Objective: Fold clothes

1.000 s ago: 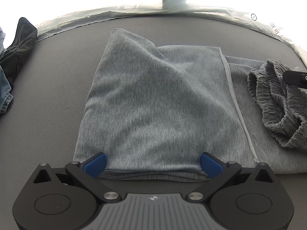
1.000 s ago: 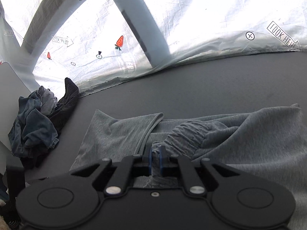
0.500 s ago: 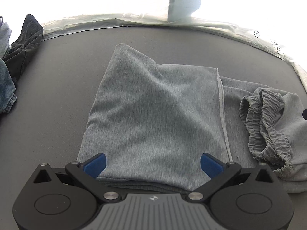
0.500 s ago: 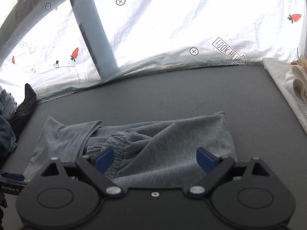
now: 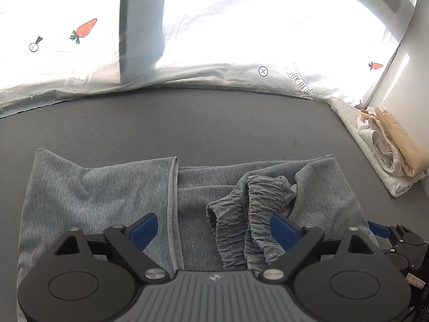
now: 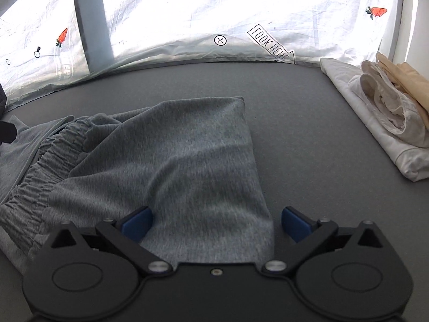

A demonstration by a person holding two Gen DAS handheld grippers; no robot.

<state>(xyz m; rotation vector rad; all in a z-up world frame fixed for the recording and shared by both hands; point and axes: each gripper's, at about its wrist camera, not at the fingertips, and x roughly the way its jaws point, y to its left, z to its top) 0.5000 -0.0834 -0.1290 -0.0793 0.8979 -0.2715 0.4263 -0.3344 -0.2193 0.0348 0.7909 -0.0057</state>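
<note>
A grey sweatpants garment (image 5: 88,196) lies partly folded on the dark grey table (image 5: 214,123). Its left part is folded over, with a hem edge (image 5: 171,187) running front to back. The ribbed elastic waistband (image 5: 241,214) is bunched in the middle, and also shows in the right wrist view (image 6: 51,158). My left gripper (image 5: 214,228) is open and empty above the middle of the garment. My right gripper (image 6: 214,221) is open and empty over the garment's folded right part (image 6: 182,161); it shows at the right edge of the left wrist view (image 5: 386,234).
A stack of folded white and cream clothes (image 6: 386,107) lies at the table's right edge, also in the left wrist view (image 5: 388,150). A white printed sheet (image 5: 241,40) hangs behind the table. A dark garment's edge (image 6: 2,99) shows at the far left.
My right gripper let go of the waistband, opened, and moved right over the folded right part. My left gripper stayed open and moved right toward the garment's middle.
</note>
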